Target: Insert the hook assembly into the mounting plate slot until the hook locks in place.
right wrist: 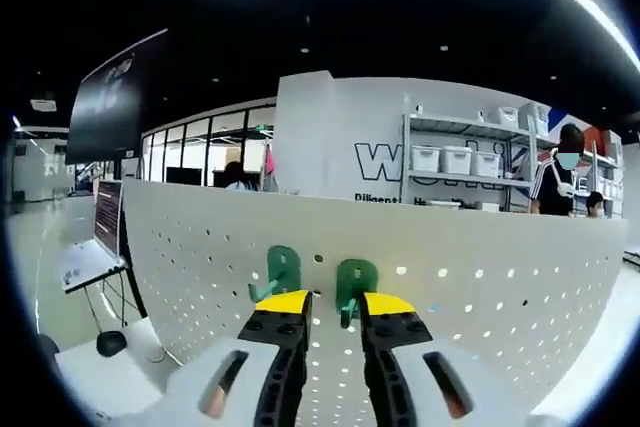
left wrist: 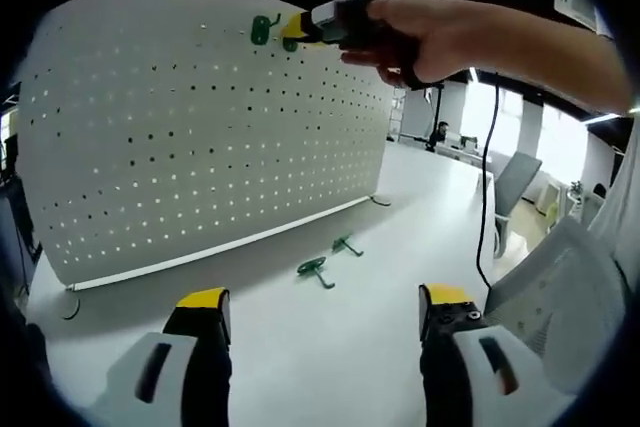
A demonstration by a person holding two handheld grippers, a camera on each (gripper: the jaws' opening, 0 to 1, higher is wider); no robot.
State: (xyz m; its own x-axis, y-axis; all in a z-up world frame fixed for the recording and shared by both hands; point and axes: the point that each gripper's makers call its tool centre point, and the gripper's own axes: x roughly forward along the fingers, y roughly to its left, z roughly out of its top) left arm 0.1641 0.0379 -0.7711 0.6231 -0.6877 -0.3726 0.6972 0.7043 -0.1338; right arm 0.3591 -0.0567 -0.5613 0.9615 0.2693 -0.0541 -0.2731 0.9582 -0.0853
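1. Left gripper view first: the left gripper (left wrist: pixel 325 309), yellow-tipped black jaws on white bodies, is spread wide with nothing between them. It just hovers over the white tabletop (left wrist: pixel 340 367).

2. A bit ahead of those jaws, two small green plastic hooks lie flat on the table: the nearer green hook (left wrist: pixel 314 269) roughly between the jaw tips and just beyond them, the farther green hook (left wrist: pixel 346 244) slightly past it and to the right. They're close together but not touching.

3. Beyond them stands the big white perforated mounting board (left wrist: pixel 200 127), upright on small feet, curving across the view.

4. High on that board the right gripper (left wrist: pixel 300 29) comes in from the right, held by a person's hand (left wrist: pixel 420 37). Its yellow tip is right against a green hook up at the board, with another mounted green hook (left wrist: pixel 262 29) just to the left of it. A black cable (left wrist: pixel 487 187) hangs down from that hand.

5. Right gripper view: the right gripper's jaws (right wrist: pixel 330 305) are closed in narrow on the base plate of the green hook assembly (right wrist: pixel 354 285), which sits flat against the pegboard (right wrist: pixel 480 307) right at the jaw tips. Looks like it's pinched between them, but I can't tell if it's locked into the holes.

6. Just left of the left jaw tip, the second hook (right wrist: pixel 280 272) hangs on the board, apart from the held one.

7. Way behind the board: metal shelving with white bins (right wrist: pixel 455 159), and a laptop (right wrist: pixel 100 232) off to the left.
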